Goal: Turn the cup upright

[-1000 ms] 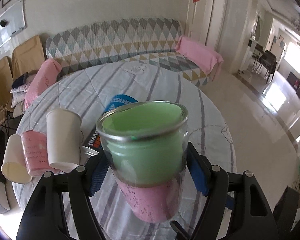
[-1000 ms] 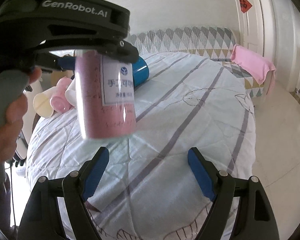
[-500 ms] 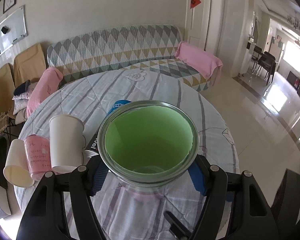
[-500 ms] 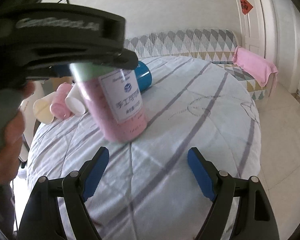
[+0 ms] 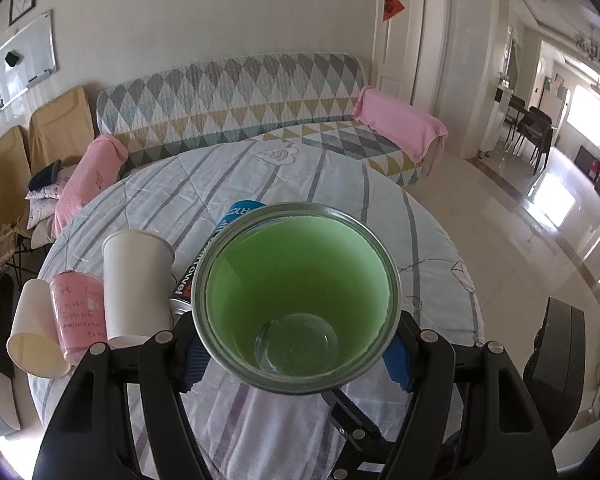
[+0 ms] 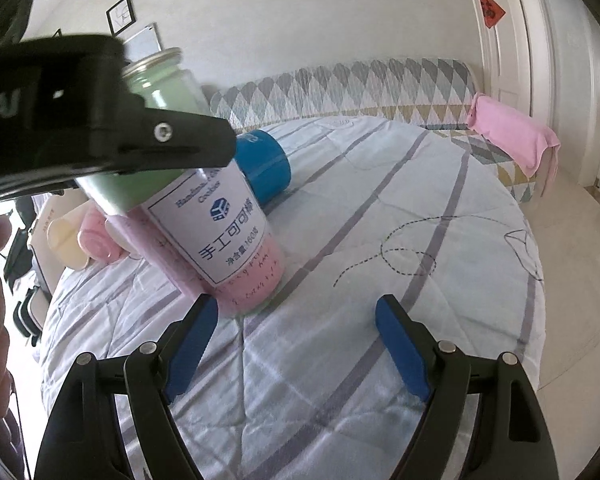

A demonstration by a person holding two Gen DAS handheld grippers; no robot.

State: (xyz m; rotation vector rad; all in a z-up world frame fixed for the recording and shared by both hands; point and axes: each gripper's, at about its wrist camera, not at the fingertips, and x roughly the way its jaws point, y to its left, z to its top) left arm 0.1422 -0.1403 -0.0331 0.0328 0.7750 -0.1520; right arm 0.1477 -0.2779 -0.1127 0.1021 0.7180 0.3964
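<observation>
Two blue pads of the left gripper (image 5: 296,356) are clamped on the clear cup (image 5: 296,300), mouth up, base on the striped tablecloth (image 6: 380,208) but still tilted. Right gripper (image 6: 296,340) sits spread wide, holding nothing, just beside the cup's base. Further back, a blue can (image 6: 264,168) and some paper cups (image 5: 136,284).

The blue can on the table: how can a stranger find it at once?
On the round table with the striped cloth, look behind the glass cup in the left hand-held gripper. The blue can lies on its side, the only blue thing beside white and pink cups.
</observation>
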